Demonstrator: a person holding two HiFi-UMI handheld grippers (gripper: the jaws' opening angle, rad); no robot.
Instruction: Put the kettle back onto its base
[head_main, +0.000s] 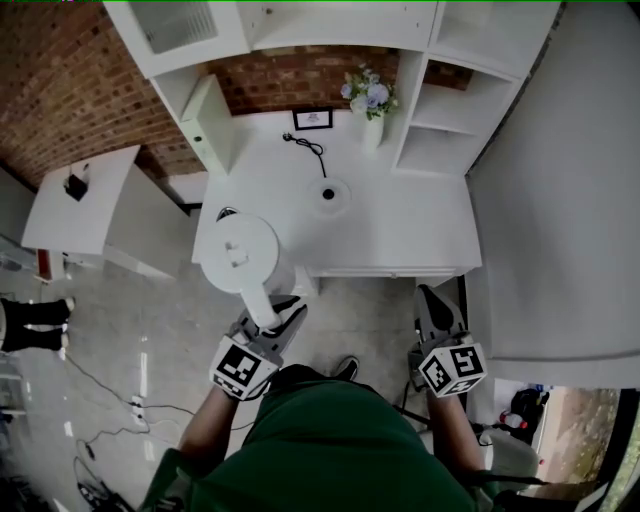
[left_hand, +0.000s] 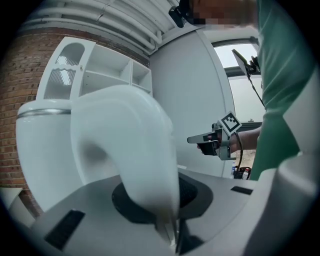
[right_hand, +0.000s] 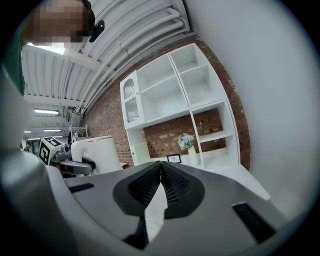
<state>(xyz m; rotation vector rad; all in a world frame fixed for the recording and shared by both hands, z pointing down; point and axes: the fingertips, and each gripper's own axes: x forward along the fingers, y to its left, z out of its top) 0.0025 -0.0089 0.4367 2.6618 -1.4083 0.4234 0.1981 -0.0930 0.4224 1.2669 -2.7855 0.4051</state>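
The left gripper (head_main: 280, 312) has its fingers clamped on the handle of the white kettle (head_main: 240, 255), held at the worktop's (head_main: 400, 225) front-left corner, well apart from the round base (head_main: 329, 195) mid-worktop. Bare surface rings the base, and the cord (head_main: 308, 148) and vase (head_main: 372, 120) lie behind it. The right gripper (head_main: 433, 305) is off the front edge, fingers together and empty.

The kettle (head_main: 240, 255) looks like smooth white plastic with a soft sheen, plus a thin metal band (left_hand: 44, 112) just under the lid. Its base (head_main: 329, 192) on the table (head_main: 400, 235) is glossy white plastic too, while the table itself is a flat matt white. Behind the table there's a rough red brick wall (head_main: 60, 90). The floor (head_main: 120, 320) in front of the table is shiny and reflective. The left tongs (left_hand: 172, 235) and right tongs (right_hand: 160, 165) are matt grey plastic with black ribbed pads (right_hand: 175, 182).
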